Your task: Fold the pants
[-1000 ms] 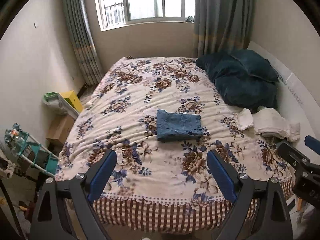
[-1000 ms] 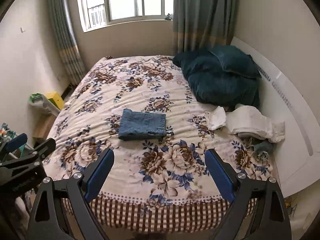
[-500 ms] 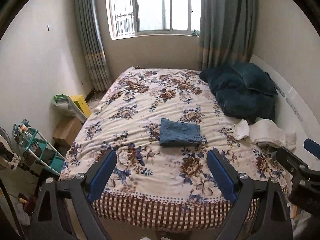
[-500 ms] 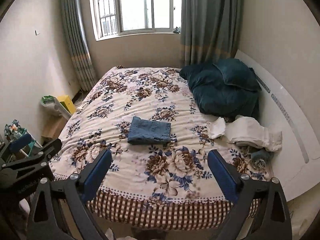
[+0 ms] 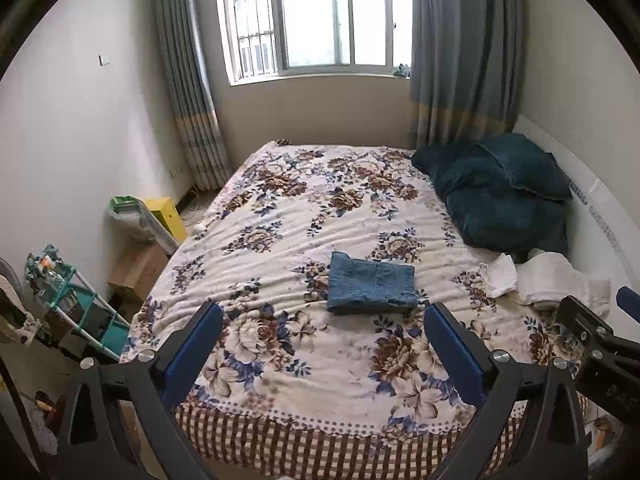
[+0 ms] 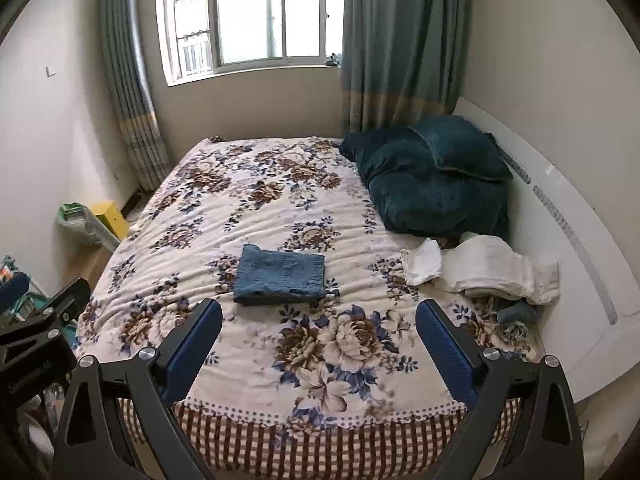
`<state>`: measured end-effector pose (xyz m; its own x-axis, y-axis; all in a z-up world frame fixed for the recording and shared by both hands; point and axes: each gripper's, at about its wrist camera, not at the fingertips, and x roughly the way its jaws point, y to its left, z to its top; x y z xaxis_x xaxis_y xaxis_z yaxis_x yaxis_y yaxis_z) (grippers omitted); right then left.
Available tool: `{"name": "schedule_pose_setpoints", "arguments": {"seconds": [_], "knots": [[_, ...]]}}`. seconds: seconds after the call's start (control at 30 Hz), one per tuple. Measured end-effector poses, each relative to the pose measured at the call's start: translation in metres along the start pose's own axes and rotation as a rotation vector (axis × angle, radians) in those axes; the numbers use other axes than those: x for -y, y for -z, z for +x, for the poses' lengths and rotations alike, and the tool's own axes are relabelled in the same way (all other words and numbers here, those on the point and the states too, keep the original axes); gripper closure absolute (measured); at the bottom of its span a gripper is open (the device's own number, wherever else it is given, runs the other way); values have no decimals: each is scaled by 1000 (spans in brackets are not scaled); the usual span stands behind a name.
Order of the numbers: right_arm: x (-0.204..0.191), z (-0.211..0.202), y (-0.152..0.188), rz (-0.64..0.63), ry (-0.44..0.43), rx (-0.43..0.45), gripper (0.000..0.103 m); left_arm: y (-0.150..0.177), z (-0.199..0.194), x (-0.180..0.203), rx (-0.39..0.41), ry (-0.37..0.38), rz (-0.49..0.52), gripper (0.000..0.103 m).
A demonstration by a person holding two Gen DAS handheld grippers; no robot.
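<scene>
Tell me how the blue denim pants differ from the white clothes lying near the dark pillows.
The denim pants are blue and folded into a neat flat rectangle; the white clothes are loosely heaped and crumpled. The pants lie alone mid-bed; the white clothes sit at the bed's right side, by the dark pillows. Both rest on the floral bedspread, untouched by either gripper.

The right tongs [image 6: 318, 334] stood wide apart with nothing between the blue pads, above the near edge of the bed [image 6: 280, 364] with its flowered cover. The folded blue jeans [image 6: 280, 274] lay flat in the middle of the bed, well beyond the pads. To their right lay a heap of white clothes [image 6: 484, 266], with dark teal pillows [image 6: 432, 184] behind it, and the left tongs [image 6: 36, 312] showed at the left edge.
</scene>
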<state>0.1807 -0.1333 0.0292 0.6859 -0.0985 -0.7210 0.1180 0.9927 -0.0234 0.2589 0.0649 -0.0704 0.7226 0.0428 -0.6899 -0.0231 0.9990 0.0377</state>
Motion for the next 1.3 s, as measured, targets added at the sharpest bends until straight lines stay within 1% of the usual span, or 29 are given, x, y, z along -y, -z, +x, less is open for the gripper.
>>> {"name": "schedule_pose_setpoints", "arguments": {"seconds": [0.07, 0.23, 0.3, 0.53, 0.87, 1.3], "knots": [[1, 17, -3, 11, 11, -10, 4, 0, 10, 1, -11, -3, -8, 0], [3, 53, -5, 25, 27, -48, 4, -3, 32, 6, -28, -4, 10, 0], [3, 62, -5, 21, 41, -54, 4, -4, 39, 7, -34, -16, 20, 0], [1, 87, -6, 5, 65, -66, 3, -6, 55, 8, -59, -18, 26, 0], [-5, 98, -8, -9, 64, -57, 3, -8, 61, 10, -58, -13, 30, 0], [-9, 100, -4, -15, 59, -54, 3, -9, 66, 10, -52, -5, 38, 0]]}}
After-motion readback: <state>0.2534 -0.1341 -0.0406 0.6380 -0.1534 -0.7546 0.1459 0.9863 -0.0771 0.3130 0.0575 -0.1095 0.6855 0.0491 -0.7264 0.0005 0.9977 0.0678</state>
